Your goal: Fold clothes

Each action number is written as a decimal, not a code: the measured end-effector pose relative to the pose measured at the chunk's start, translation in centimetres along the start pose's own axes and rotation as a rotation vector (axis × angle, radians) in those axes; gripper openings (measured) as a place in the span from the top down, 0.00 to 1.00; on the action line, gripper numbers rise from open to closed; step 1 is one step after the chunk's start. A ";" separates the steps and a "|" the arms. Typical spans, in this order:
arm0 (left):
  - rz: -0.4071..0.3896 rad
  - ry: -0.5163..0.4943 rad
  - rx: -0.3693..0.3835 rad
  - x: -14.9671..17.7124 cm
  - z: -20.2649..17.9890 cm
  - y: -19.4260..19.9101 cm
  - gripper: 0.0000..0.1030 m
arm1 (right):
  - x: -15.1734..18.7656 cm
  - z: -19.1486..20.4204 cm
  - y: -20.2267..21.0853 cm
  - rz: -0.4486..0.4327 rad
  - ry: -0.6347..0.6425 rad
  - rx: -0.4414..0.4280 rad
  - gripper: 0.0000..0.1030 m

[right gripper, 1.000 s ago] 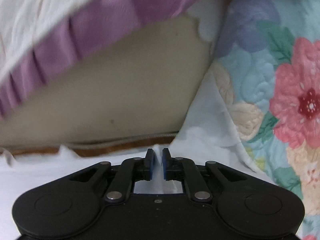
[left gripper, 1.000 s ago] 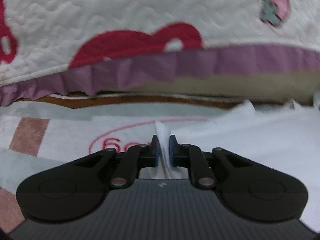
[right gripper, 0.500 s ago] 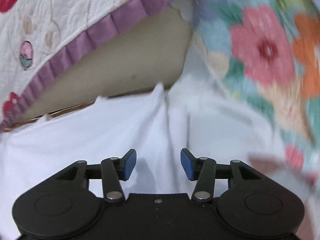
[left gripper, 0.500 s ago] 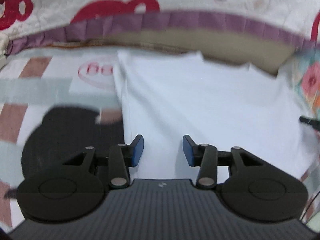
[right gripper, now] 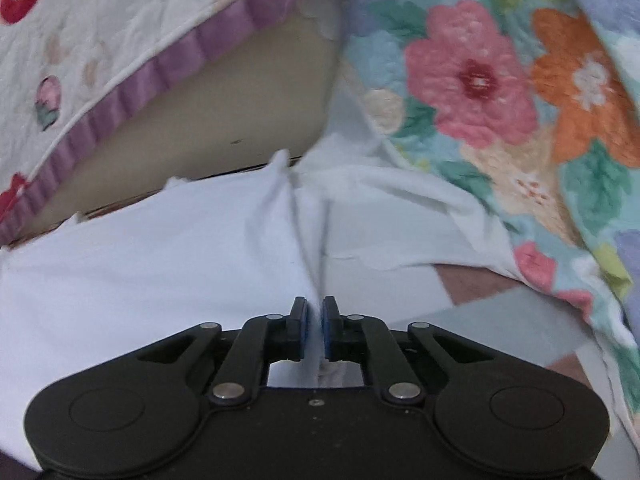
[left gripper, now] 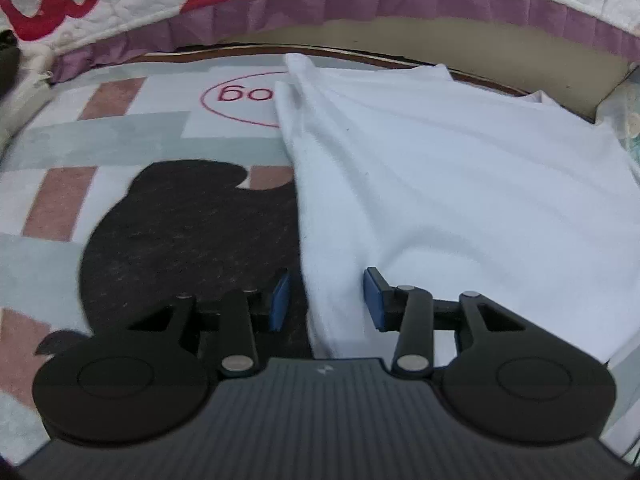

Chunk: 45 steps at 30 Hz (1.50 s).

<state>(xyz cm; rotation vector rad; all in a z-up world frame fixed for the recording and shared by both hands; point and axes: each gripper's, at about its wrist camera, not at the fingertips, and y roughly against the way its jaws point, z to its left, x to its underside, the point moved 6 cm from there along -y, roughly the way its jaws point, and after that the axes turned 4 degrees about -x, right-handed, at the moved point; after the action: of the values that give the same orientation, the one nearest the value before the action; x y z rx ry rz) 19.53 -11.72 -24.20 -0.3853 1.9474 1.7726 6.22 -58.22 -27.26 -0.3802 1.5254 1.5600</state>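
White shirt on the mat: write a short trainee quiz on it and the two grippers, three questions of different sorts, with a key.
1. True or false: the right gripper is shut on a pinched ridge of the white shirt.
2. Multiple choice: in the left wrist view, what lies between the pads of the left gripper? A) a sock B) the shirt's near left edge C) nothing but the mat
3. Fill in: the quilt beside the shirt in the right wrist view carries a ______ pattern.

Key: 1 true; 2 B; 3 flower
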 end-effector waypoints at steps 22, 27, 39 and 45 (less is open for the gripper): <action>-0.079 -0.098 -0.031 3.4 -4.0 2.6 0.60 | -5.3 8.1 -8.1 0.059 0.206 -0.086 0.54; -0.020 -0.071 -0.023 4.0 -3.3 3.4 0.60 | -6.3 4.0 -8.1 0.060 0.168 0.135 0.42; 0.164 0.235 0.123 6.0 1.7 3.7 0.52 | 1.6 3.4 6.5 -0.057 -0.199 0.002 0.36; 0.134 0.219 0.118 5.8 1.0 3.7 0.53 | 4.2 0.9 9.7 -0.059 -0.296 0.014 0.35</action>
<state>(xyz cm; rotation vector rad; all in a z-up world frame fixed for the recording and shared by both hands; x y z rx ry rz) 12.93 -9.65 -24.13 -0.4325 2.2666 1.7483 -3.07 -54.30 -23.98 -0.1747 1.2841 1.4859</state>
